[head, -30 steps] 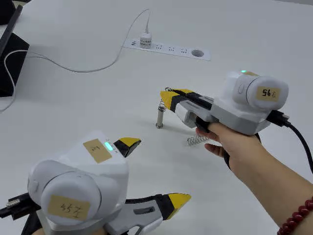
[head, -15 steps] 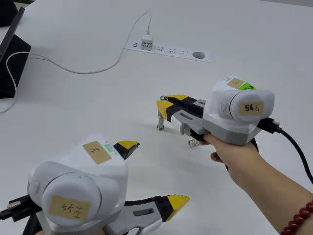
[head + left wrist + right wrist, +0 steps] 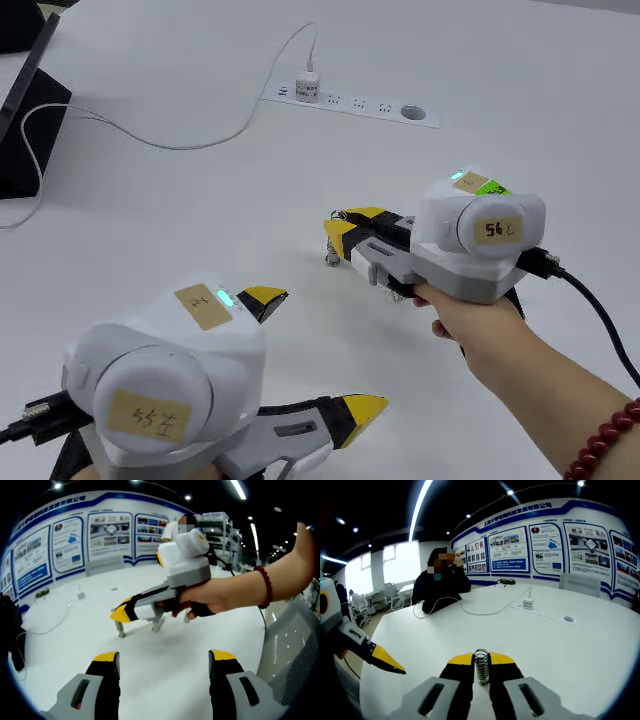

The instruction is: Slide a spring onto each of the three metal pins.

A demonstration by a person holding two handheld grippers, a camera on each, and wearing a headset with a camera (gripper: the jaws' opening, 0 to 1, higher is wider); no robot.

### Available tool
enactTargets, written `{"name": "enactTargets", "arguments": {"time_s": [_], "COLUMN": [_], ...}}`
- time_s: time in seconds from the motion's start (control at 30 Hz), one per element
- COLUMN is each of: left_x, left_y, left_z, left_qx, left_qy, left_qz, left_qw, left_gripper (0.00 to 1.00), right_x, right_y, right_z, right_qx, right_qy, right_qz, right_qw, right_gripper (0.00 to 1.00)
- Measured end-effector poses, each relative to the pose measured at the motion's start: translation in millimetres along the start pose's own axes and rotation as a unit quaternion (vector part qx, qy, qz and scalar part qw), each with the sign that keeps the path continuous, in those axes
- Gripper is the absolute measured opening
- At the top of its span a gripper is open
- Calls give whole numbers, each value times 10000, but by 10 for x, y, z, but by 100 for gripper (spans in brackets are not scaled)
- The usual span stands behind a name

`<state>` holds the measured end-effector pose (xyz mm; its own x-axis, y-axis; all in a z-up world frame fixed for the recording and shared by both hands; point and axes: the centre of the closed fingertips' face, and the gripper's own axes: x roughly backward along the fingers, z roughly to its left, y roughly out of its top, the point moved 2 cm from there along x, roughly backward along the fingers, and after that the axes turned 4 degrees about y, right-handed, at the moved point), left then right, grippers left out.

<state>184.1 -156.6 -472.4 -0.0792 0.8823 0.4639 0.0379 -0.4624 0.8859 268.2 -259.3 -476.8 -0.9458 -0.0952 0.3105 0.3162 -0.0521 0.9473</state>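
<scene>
On a white desk (image 3: 150,220), the right gripper (image 3: 348,220) pinches a small coiled metal spring (image 3: 481,666) in narrowed jaws directly over a short upright metal pin (image 3: 331,255), while the left gripper (image 3: 318,350) hovers nearby, jaws spread wide.

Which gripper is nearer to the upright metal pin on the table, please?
Right. The right gripper sits at the top of the metal pin, shut on a spring. The left gripper hangs open, well back from the pin, closer to the person.
</scene>
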Motion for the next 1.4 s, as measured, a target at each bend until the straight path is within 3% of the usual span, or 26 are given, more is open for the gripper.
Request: {"name": "enactTargets", "arguments": {"time_s": [0.67, 0.9, 0.97, 1.4], "left_x": [13, 14, 16, 12], "left_y": [1, -5, -4, 14], "left_z": [15, 19, 22, 18], "left_qx": [22, 9, 8, -41], "left_qy": [24, 31, 41, 57], "left_qz": [-4, 17, 16, 13], "left_qw": [10000, 10000, 10000, 10000], "left_gripper": [72, 72, 72, 72], "right_x": [-17, -20, -18, 91], "right_y": [-168, -157, -162, 7], "right_z": [11, 5, 8, 35], "right_qx": [48, 13, -212, -359], "right_qy": [24, 11, 0, 99], "right_qz": [332, 335, 364, 265], "right_qw": [9994, 9994, 9991, 9990], "right_gripper": [12, 12, 12, 25]}}
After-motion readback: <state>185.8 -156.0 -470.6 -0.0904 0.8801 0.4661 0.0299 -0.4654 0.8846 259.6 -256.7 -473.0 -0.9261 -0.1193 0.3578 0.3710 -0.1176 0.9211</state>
